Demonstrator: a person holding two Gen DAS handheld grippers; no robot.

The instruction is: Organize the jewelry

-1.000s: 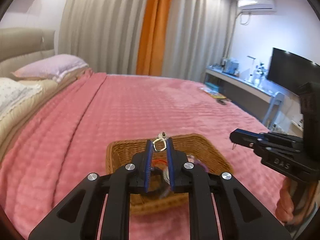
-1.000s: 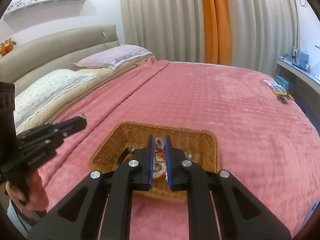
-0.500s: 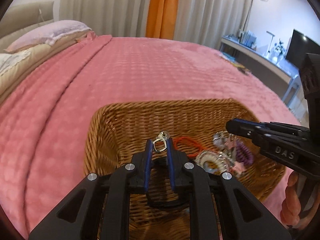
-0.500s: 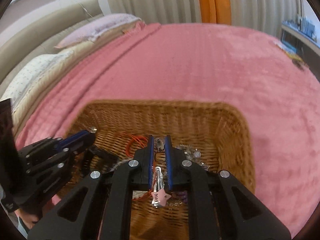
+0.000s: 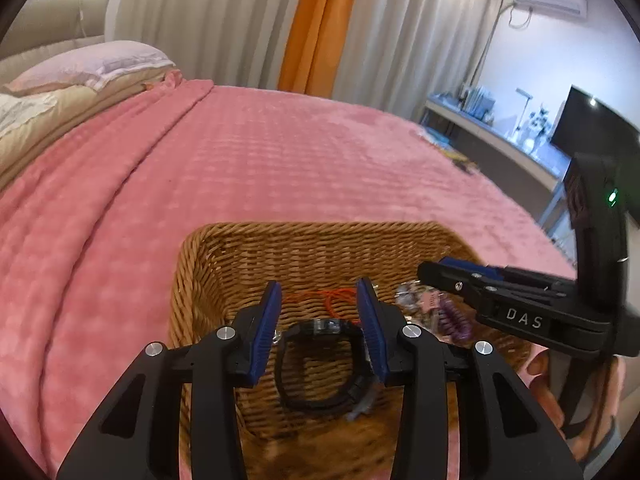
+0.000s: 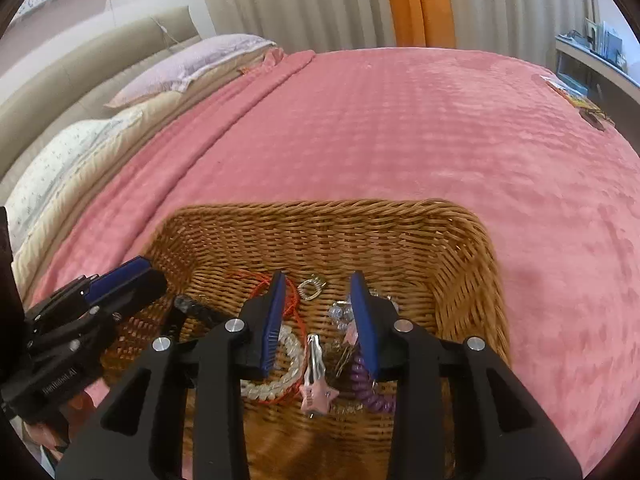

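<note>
Pink bedspread [image 6: 400,128] fills most of both views, w/ the wicker basket [image 6: 460,248] sitting on it near the front edge; all the jewelry in view is inside it. Left gripper [image 5: 319,300] hangs over the basket's left half, jaws just opened, nothing between the pads; right gripper [image 6: 318,294] is over the pile on the right side, jaws likewise just opened and empty, so both pieces look dropped off. Directly below the left one lies a black watch [image 5: 320,364], strap curled in a loop, band prob. springy rubber, fairly light; best taken across the strap, not the glass face. Beside it, under the right gripper, a chunky translucent chain bracelet [image 6: 280,376] – stiff links, slick, grab one link edge-on. Purple coil hair tie [image 6: 370,392] at the right of the pile: soft, stretchy, easy pinch anywhere. Pink star hair clip [image 6: 318,384] lies between bracelet and coil; thin metal, flat, so pinch it by its sides near the star. Red cord [image 6: 294,304] loops under things and could snag + drag neighbours. Small gold clasp [image 6: 311,287] sits apart toward the back wall – tiny, slippery, needs fingertip-only grip. Crystal bits near the right pad are too blurred to ID.
</note>
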